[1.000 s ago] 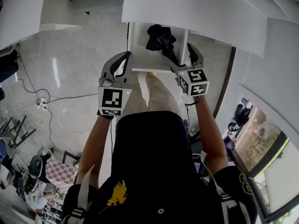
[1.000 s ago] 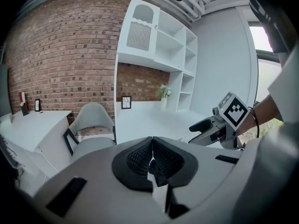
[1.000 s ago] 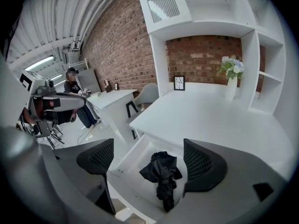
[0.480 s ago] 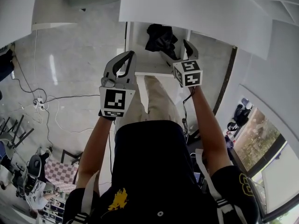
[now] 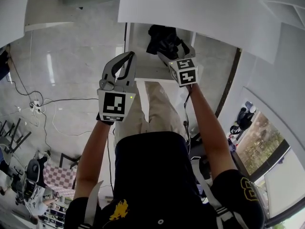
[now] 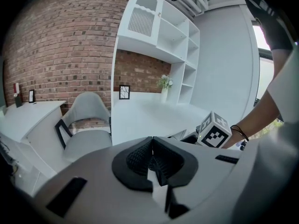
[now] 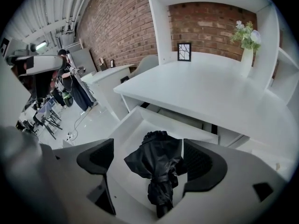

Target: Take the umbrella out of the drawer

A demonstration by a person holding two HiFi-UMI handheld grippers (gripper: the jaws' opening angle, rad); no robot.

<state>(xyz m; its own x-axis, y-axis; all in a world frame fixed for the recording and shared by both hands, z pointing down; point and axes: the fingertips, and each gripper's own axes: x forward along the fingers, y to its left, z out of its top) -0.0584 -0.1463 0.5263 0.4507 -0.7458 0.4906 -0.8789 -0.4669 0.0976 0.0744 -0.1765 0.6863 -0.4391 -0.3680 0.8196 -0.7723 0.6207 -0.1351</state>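
Black umbrella (image 7: 156, 171): lying in open drawer (image 7: 122, 139).
Right tongs (image 7: 153, 161): spread over it; pinch at strapped waist.
Left tongs (image 6: 150, 158): clenched, empty.

Red brick wall (image 7: 205, 20) behind the white worktop (image 7: 219, 87), grey chair (image 6: 86, 118) left of it, white shelves (image 6: 173, 36) above, glossy pale floor (image 5: 71, 70) below.

Open drawer (image 7: 125, 133) (white) holds a black umbrella (image 7: 158, 164).

The right hand-held gripper (image 7: 149, 161) hides the lower end of the umbrella (image 7: 158, 174).
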